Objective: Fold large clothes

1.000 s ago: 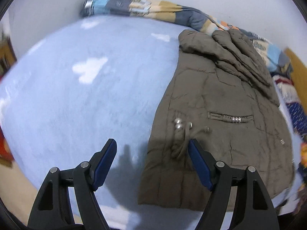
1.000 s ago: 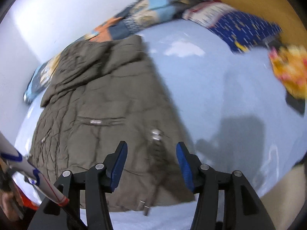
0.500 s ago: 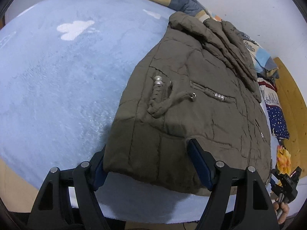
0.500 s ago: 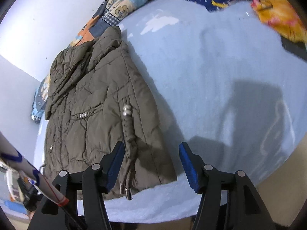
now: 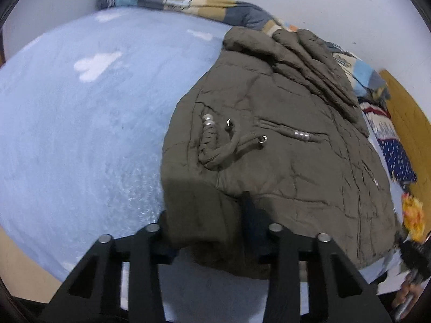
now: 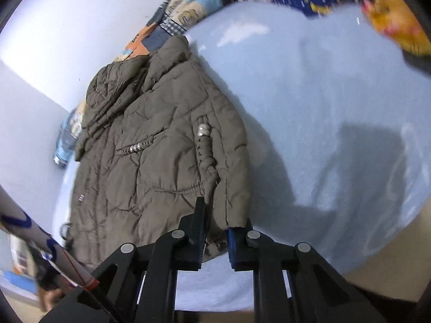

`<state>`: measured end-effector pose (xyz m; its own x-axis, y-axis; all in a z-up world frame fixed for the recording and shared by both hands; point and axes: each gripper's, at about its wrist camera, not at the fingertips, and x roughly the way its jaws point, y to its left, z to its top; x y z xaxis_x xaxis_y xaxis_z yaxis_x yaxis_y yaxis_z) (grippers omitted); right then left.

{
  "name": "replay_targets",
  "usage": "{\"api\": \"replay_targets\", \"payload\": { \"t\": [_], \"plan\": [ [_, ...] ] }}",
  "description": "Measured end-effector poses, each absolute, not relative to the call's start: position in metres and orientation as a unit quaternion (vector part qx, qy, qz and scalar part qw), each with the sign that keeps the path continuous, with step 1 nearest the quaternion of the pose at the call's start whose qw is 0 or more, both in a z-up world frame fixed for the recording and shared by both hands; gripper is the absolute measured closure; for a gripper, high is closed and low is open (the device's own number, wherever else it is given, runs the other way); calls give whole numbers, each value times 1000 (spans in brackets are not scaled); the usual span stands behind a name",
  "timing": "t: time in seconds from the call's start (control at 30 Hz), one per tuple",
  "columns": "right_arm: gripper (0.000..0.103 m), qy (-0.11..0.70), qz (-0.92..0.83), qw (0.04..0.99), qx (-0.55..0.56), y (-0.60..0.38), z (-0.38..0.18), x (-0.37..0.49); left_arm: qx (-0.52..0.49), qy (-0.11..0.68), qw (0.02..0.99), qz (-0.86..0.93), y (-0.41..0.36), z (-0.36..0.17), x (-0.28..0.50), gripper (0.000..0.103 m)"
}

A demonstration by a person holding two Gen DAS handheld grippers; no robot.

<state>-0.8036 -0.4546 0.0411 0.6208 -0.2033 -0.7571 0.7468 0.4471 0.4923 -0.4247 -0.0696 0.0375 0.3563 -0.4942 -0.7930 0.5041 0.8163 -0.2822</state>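
Note:
An olive-brown padded jacket [image 5: 282, 140] lies flat on the light blue bed, its hood toward the wall and its hem toward me. It also shows in the right wrist view [image 6: 150, 145]. Braided drawcords with silver beads [image 5: 212, 140] lie on its front. My left gripper [image 5: 207, 223] is shut on the near left hem corner, which is bunched between the fingers. My right gripper [image 6: 218, 226] is shut on the near right hem corner.
The blue bedspread [image 5: 80, 113] has white cloud marks. A patchwork quilt [image 5: 188, 2] lies bunched along the white wall. Dark blue patterned bedding [image 5: 396, 156] and a yellow-orange item [image 6: 398, 24] lie at the right. The bed's front edge is just below both grippers.
Both grippers have moved in onto the jacket's hem and closed on its two near corners. The hem is now gathered between the fingers.

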Motion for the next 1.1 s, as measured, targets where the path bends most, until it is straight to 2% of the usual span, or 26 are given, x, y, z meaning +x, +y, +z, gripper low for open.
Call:
{"api": "replay_targets", "payload": {
  "t": [0.17, 0.43, 0.5, 0.6, 0.7, 0.77, 0.97, 1.0, 1.03, 1.07, 1.1],
  "plan": [
    [92, 292, -325, 801, 408, -450, 59, -820, 10, 471, 826, -311, -65, 44, -438, 76],
    [92, 286, -336, 805, 397, -444, 64, -829, -2, 479, 822, -309, -59, 42, -440, 75],
    [91, 285, -325, 804, 409, -447, 62, -829, -10, 483, 821, -304, -58, 40, -439, 72],
    [87, 282, -318, 797, 430, -451, 55, -827, -25, 493, 819, -293, -55, 35, -434, 55],
    [79, 289, -314, 784, 451, -456, 46, -824, -46, 506, 813, -284, -52, 28, -427, 48],
    [72, 294, -313, 775, 464, -459, 40, -823, -56, 512, 812, -275, -50, 24, -424, 37],
    [63, 289, -294, 756, 508, -474, 19, -814, -46, 501, 820, -272, -60, 21, -421, 32],
    [63, 288, -284, 757, 514, -475, 16, -810, -41, 497, 823, -274, -63, 21, -421, 33],
    [68, 286, -275, 761, 514, -475, 14, -807, -34, 489, 826, -280, -66, 23, -422, 48],
    [87, 284, -279, 768, 502, -473, 16, -805, -25, 481, 825, -296, -70, 27, -424, 67],
    [87, 288, -283, 774, 488, -471, 20, -804, -17, 473, 829, -298, -72, 30, -427, 70]
  ]
}}
